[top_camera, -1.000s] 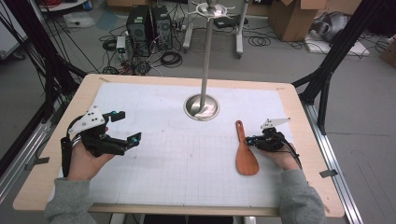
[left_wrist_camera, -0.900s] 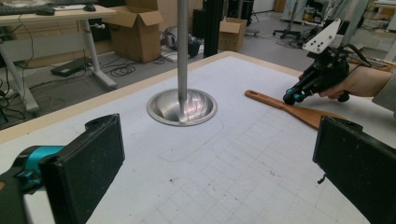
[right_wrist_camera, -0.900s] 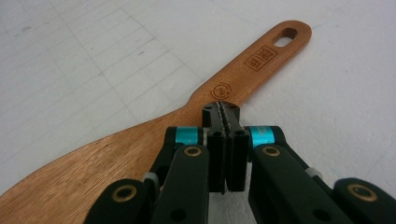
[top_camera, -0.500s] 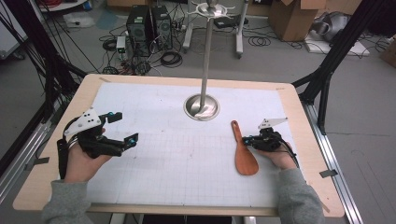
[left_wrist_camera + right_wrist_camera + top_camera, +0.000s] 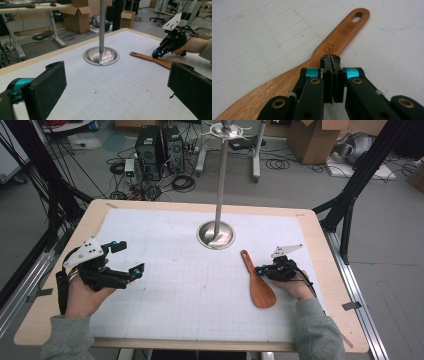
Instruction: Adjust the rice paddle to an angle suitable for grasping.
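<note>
High view: wooden spoon [image 5: 257, 281] on desk [image 5: 165, 210] at 4 o'clock from metal stand [image 5: 216, 234]. Left gripper view: left gripper [image 5: 117, 93] jaws wide apart, holding nothing. Right gripper view: right gripper [image 5: 333, 65] jaws pressed together over spoon handle.

Mat [image 5: 175, 290] centre is bare between left gripper [image 5: 129, 257] and spoon [image 5: 257, 282], wide lane across the near half. Only upright obstacle is the pole [image 5: 220, 180] on its round base [image 5: 216, 234] at mid-table toward the far edge; room to pass either side of it. Right gripper [image 5: 260, 270] sits over the spoon handle on the right, so that side is tight.
</note>
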The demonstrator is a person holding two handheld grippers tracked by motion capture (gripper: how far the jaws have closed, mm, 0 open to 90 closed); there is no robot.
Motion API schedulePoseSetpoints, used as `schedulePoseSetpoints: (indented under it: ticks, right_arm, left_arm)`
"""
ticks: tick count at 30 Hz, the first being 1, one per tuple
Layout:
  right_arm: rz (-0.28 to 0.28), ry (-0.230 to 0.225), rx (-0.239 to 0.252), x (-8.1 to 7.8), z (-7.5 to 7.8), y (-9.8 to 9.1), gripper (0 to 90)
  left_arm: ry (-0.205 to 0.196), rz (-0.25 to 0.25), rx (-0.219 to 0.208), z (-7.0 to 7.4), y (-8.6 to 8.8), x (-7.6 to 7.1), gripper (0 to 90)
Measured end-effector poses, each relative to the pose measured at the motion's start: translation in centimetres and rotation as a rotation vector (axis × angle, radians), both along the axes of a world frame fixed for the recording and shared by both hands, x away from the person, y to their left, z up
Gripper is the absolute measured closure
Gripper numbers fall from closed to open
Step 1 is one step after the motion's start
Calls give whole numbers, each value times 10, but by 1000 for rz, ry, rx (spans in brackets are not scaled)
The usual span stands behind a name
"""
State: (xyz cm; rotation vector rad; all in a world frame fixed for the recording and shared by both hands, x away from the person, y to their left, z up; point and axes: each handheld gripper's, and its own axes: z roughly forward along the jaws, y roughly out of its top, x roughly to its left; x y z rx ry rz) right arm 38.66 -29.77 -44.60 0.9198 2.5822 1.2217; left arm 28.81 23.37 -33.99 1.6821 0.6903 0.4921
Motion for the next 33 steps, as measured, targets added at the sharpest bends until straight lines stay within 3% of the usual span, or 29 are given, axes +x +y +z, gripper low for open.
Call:
schedulePoseSetpoints:
  ticks: [15, 22, 29, 33]
  right_arm:
    - [65, 13, -25, 4, 2, 24, 893]
    - [91, 18, -13, 6, 2, 33, 893]
    - [135, 7, -57, 8, 5, 50, 893]
    - [167, 9, -52, 8, 5, 61, 893]
  left_arm:
    - [-1, 26, -2, 0, 10, -8, 26]
    - [-1, 39, -3, 0, 14, -11, 26]
    - [3, 49, -2, 0, 18, -15, 26]
    - [-1, 58, -2, 0, 22, -18, 26]
